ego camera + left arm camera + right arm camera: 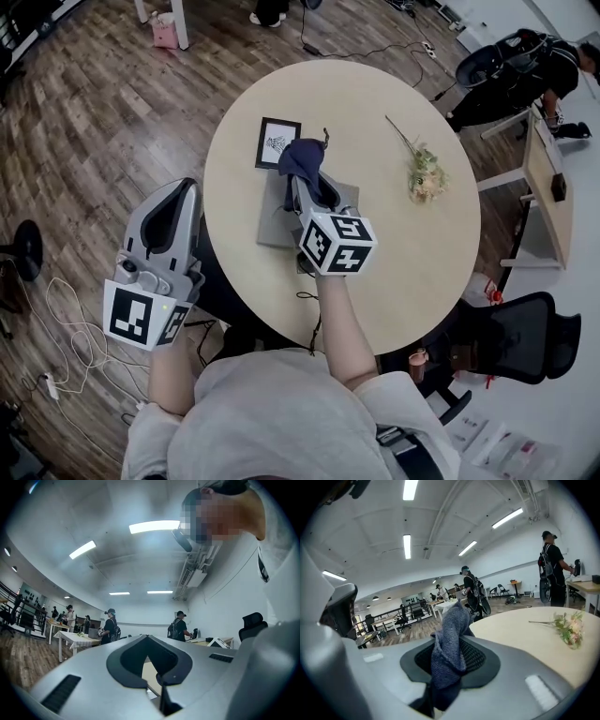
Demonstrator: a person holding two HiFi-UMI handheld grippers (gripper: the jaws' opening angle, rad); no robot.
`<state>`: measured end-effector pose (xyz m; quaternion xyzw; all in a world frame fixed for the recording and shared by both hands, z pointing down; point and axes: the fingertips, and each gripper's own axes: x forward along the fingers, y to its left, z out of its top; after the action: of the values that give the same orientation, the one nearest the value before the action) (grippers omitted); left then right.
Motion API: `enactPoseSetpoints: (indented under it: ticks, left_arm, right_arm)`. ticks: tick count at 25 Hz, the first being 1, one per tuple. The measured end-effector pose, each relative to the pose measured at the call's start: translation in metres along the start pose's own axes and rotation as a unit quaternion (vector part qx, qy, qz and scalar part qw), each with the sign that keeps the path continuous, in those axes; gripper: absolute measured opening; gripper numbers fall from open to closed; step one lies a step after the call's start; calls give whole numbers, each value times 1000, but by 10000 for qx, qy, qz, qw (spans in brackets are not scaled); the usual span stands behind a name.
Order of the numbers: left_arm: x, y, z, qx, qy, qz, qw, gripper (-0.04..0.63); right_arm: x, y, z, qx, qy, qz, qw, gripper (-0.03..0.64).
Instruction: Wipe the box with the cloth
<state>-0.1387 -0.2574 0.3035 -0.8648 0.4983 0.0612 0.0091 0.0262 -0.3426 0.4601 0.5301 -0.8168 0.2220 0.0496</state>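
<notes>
A flat grey box [272,225] lies near the middle of the round beige table [412,253]. My right gripper [306,180] reaches over the box, shut on a dark blue cloth [300,157] that bunches up past its tips. In the right gripper view the cloth [450,620] stands up between the pads of the right gripper [454,641], and the box is hidden. My left gripper [178,190] hangs off the table's left edge over the floor, with its jaws together and nothing in them. The left gripper view shows the left gripper [147,637] pointing out into the room.
A small framed picture [278,142] lies just beyond the box. A sprig of flowers [427,173] lies on the table's right side. Black office chairs [525,337] and a desk [548,187] stand to the right; cables [70,347] trail on the wooden floor. Several people stand in the background.
</notes>
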Motion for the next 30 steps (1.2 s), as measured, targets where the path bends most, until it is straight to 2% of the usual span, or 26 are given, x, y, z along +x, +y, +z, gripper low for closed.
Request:
enactPoseSetpoints:
  ticks: [8, 15, 24, 30]
  left_arm:
    - [-7, 12, -17, -16, 260, 204, 9995, 2]
    - [-14, 25, -27, -28, 408, 398, 9984, 2]
    - [-11, 32, -33, -87, 450, 470, 9978, 2]
    - [-10, 34, -37, -127, 478, 492, 9976, 2]
  right_arm:
    - [43, 0, -52, 166, 673, 33, 9976, 101]
    - [71, -9, -94, -33, 1316, -137, 9912, 117]
    - [70, -38, -105, -299, 1598, -640, 9846, 225]
    - [78, -40, -129, -236, 2155, -536, 9747, 255]
